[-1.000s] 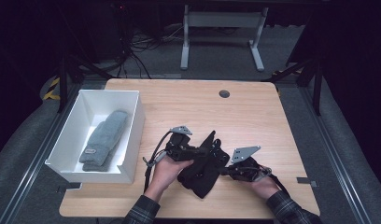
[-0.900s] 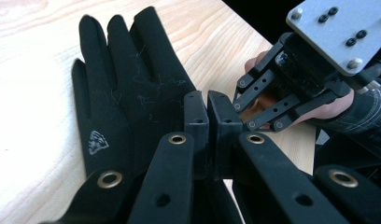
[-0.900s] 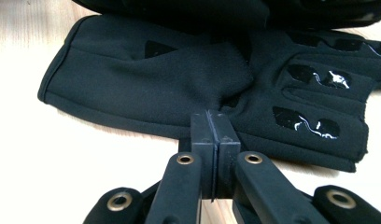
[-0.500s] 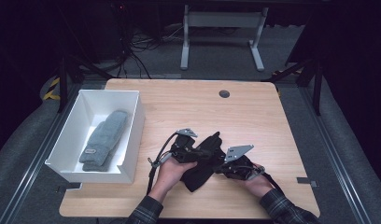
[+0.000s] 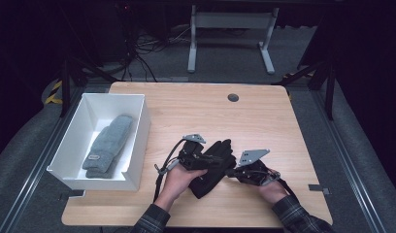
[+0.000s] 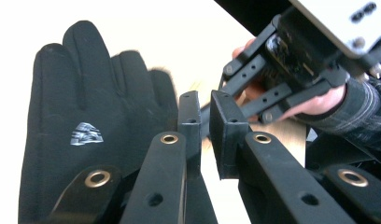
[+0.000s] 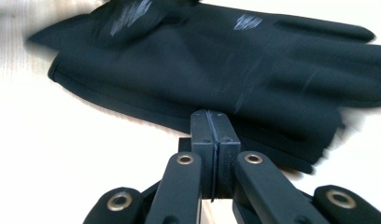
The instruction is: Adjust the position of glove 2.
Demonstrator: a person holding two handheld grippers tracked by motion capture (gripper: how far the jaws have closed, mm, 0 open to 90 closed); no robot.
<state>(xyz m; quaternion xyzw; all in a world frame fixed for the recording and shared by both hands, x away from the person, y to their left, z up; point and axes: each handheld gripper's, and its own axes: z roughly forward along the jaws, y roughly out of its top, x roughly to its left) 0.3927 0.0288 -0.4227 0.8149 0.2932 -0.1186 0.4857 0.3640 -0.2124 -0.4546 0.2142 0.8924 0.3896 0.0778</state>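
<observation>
Now, at the far left of the pale wooden table (image 5: 196,109) sits a white box with tall sides (image 5: 139,141), and a soft grey knitted glove (image 5: 107,145) lies flat inside it. A little to the right, near the front edge of the table, the left gripper (image 5: 209,159) rests on a black stretchy glove (image 5: 213,167). In the left gripper view, that gripper (image 6: 205,123) has its two black jaws a small way apart. They have just been opening a bit. Nothing is pressed between them, and the black glove (image 6: 86,130) lies just beside the jaws with its fingers pointing up, showing a small silver mark on its back. The right gripper (image 6: 212,114) and the hand that holds it can be seen farther off in that same view. Going on to the right in the high view, the right gripper (image 5: 232,171) touches the right edge of the black glove. In the right gripper view, this gripper (image 7: 211,133) has its jaws pushed tight together, and the tips sit right at the edge of the black glove (image 7: 216,60). It is hard to tell if a bit of the cloth is pinched there. The glove lies flat on the table.
</observation>
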